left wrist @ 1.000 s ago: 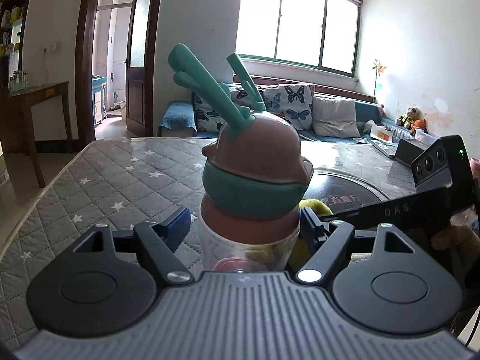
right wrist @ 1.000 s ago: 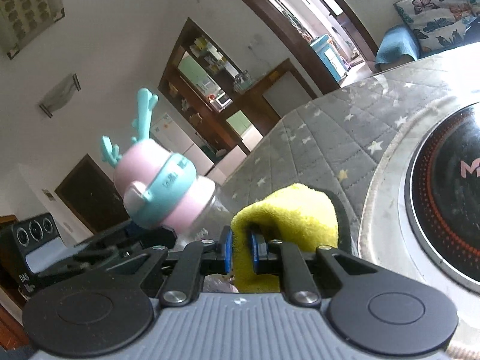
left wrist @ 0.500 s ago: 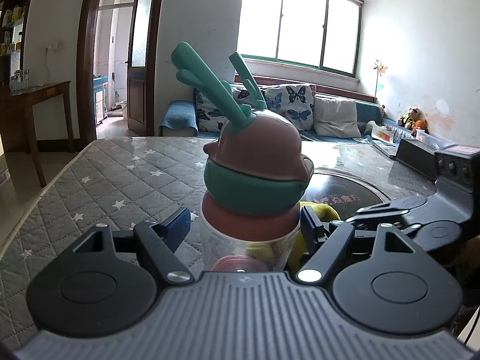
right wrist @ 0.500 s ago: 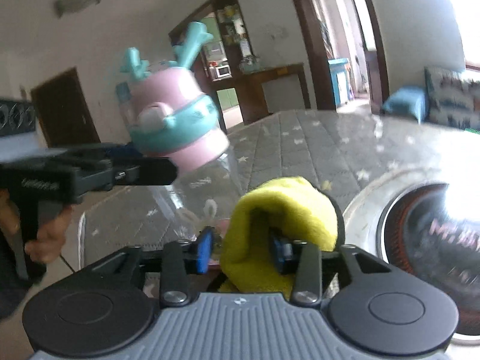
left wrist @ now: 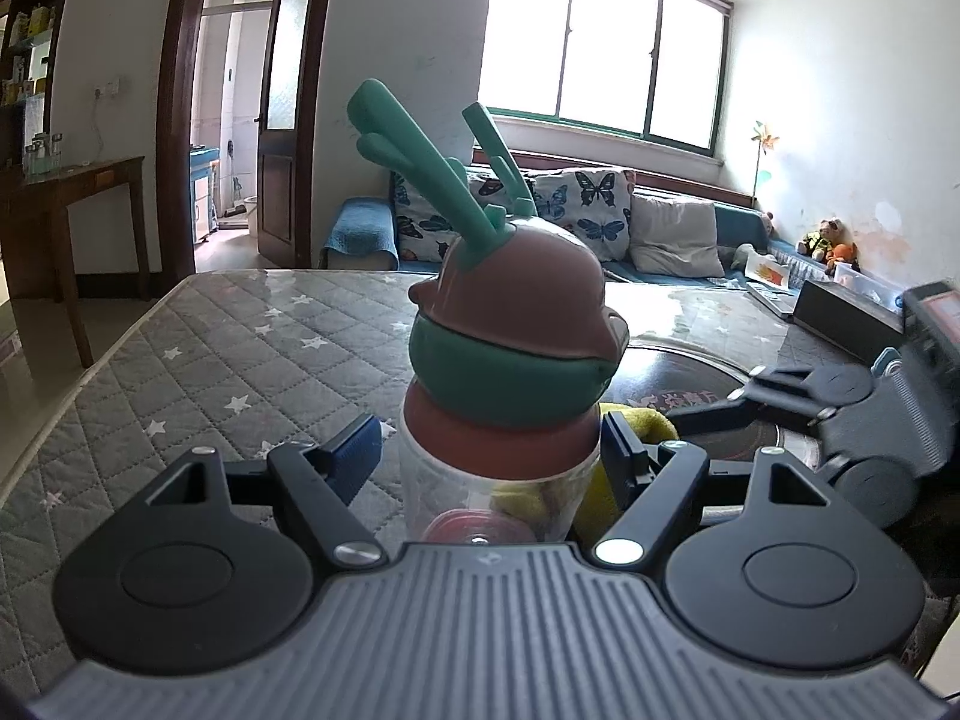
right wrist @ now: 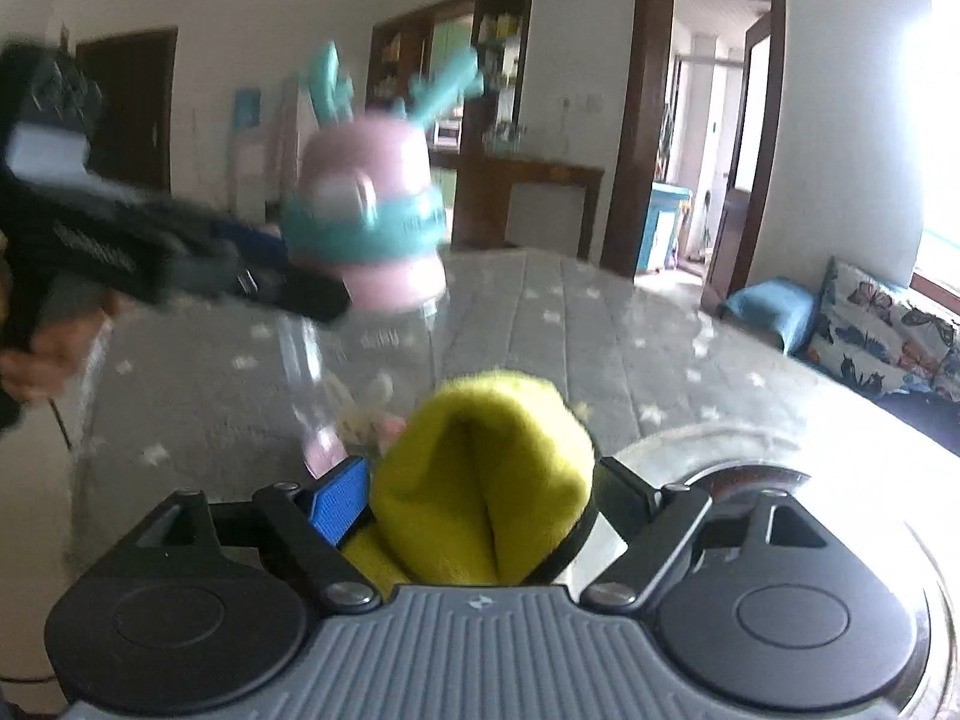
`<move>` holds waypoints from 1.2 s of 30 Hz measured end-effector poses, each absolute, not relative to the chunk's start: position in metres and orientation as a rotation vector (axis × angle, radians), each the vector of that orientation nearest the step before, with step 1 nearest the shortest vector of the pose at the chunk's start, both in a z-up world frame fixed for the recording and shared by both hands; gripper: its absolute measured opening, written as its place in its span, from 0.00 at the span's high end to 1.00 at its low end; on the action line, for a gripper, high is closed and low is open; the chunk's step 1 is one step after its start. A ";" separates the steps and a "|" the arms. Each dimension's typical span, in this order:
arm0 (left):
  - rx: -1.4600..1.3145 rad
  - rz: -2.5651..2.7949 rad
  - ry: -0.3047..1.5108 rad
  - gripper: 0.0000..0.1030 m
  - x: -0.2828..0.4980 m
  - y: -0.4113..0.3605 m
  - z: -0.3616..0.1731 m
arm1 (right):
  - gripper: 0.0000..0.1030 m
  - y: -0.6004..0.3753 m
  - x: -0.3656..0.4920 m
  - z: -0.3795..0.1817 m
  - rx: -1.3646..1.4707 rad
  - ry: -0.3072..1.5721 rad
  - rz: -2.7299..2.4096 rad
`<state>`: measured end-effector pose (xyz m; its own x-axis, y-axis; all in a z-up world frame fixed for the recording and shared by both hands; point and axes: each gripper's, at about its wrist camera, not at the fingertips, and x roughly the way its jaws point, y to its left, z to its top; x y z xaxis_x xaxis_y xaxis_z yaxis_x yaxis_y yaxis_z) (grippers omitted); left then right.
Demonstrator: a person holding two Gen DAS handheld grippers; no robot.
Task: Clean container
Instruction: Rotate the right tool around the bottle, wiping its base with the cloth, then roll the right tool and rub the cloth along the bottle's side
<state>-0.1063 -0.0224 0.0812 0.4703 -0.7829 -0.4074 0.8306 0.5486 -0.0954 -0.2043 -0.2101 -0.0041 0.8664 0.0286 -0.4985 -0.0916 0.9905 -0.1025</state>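
Grey quilted star-print cover (left wrist: 198, 354) spreads over the work surface of a living room, with a butterfly-cushioned blue sofa (left wrist: 600, 222) under the window and a round black cooktop (left wrist: 690, 384) set into the surface at the right.

Left gripper (left wrist: 489, 456): jaws closed on the clear plastic drinking bottle with a pink domed lid, teal band and teal antlers (left wrist: 510, 348). The blue pads press the transparent body just under the pink collar, one on each side. The bottle stands upright, its long axis vertical, antlers uppermost.

Right gripper (right wrist: 474, 504): jaws opening. A folded yellow microfibre cloth (right wrist: 486, 480) sits between them; its left flank lies against the blue left pad, while the right finger appears to stand just clear of it, so the hold looks slack. Whether the cloth rests on the surface below is hidden.

Key relation: seen from the right gripper, the bottle lies ahead and to the left, higher than the cloth, its clear wall near the cloth's left edge. From the left gripper's view the cloth shows through and just right of the bottle wall, so cloth and bottle are close, possibly touching; blur prevents a firm reading.

Judgement: the left hand is the holder; the right is the nearer free tool. Wiping requires a fresh, firmer pinch on the cloth, then a sweep leftward against the vertical wall.
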 end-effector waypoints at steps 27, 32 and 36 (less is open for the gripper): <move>0.074 -0.990 0.407 0.25 -0.108 -0.011 0.091 | 0.69 -0.202 -0.228 0.045 0.020 0.345 0.185; 0.071 -0.995 0.413 0.25 -0.109 -0.013 0.090 | 0.69 -0.194 -0.233 0.031 0.010 0.390 0.192; 0.071 -1.003 0.412 0.24 -0.113 -0.019 0.091 | 0.69 -0.182 -0.237 0.017 -0.007 0.434 0.197</move>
